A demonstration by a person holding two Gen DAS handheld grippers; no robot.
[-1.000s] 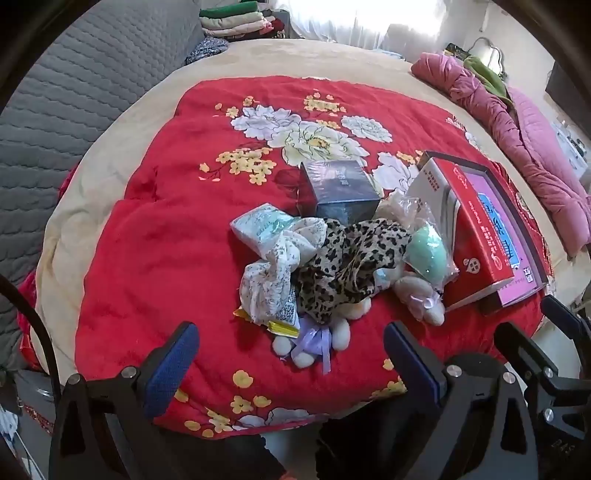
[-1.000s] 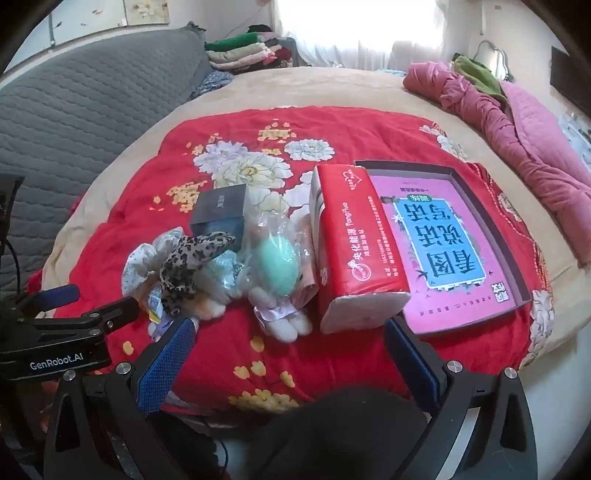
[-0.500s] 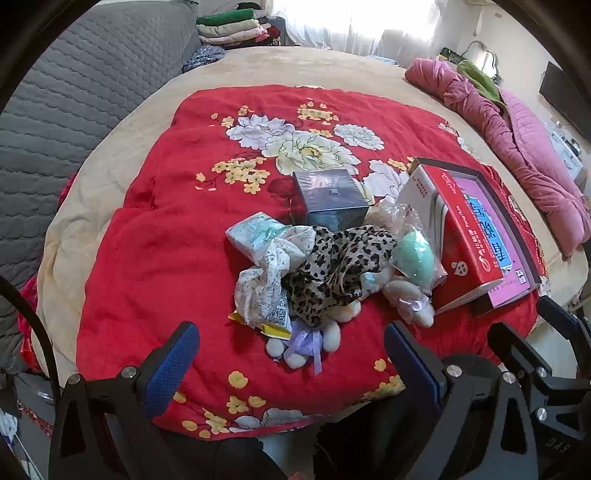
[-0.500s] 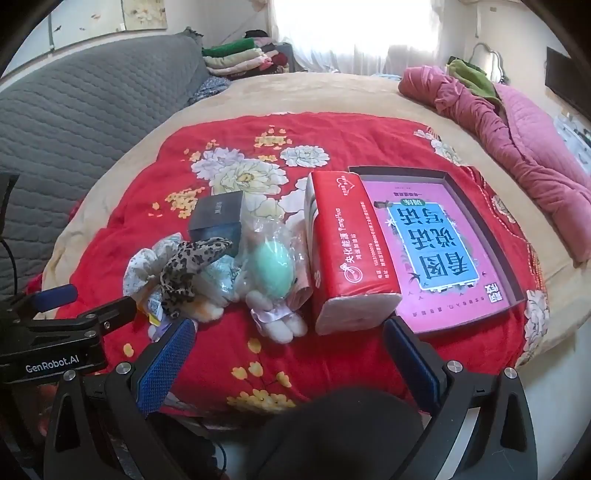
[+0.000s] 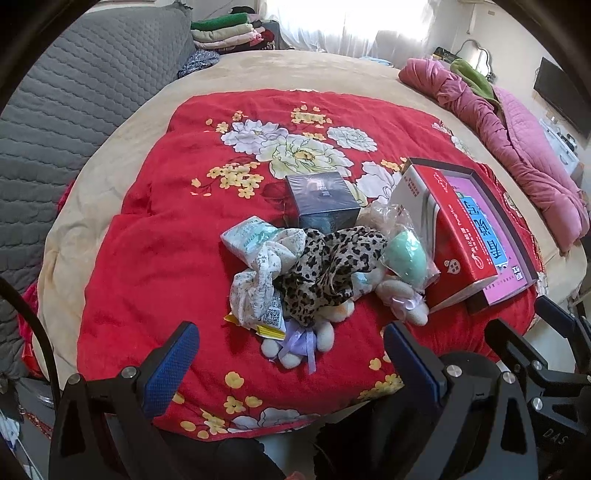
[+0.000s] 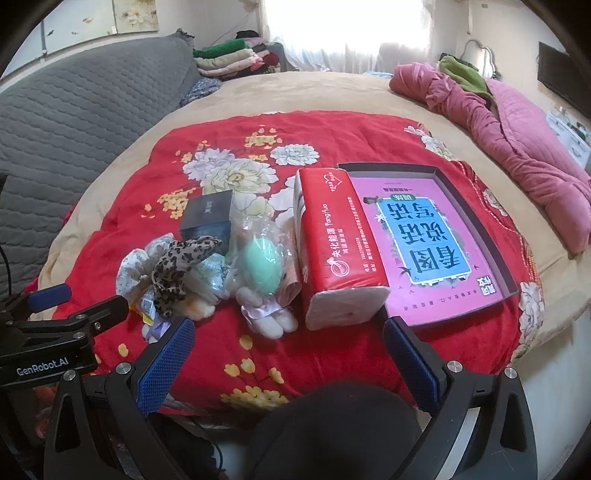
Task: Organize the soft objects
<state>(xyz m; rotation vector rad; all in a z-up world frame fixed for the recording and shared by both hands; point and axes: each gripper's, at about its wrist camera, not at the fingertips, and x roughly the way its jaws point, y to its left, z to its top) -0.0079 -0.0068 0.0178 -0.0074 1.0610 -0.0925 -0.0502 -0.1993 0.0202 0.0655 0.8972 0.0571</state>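
A: Fingers of the left hand-held gripper spread wide at the near edge of the bed, holding nothing. Same for the right hand-held gripper: blue pads far apart, empty, hovering over the red floral quilt.

B: Beyond the fingers?

A: Heap of soft things on the quilt. Nearest, small white plush feet with a lilac ribbon. Just behind, touching, a pale floral cloth bundle with a yellow-edged label, and a leopard-print fabric draped over the heap. To the right, a second plush toy, and a mint-green egg-shaped piece in a clear plastic bag.

B: And the hard-edged items?

A: Red tissue pack lying just right of the bag, leaning against the rim of a shallow dark tray with a pink and blue printed sheet inside. Behind the heap, a dark box, touching the leopard fabric.

B: Farther back?

A: Tan bedcover, grey quilted headboard at left, folded clothes stack by the window, pink quilt bunched along the right.
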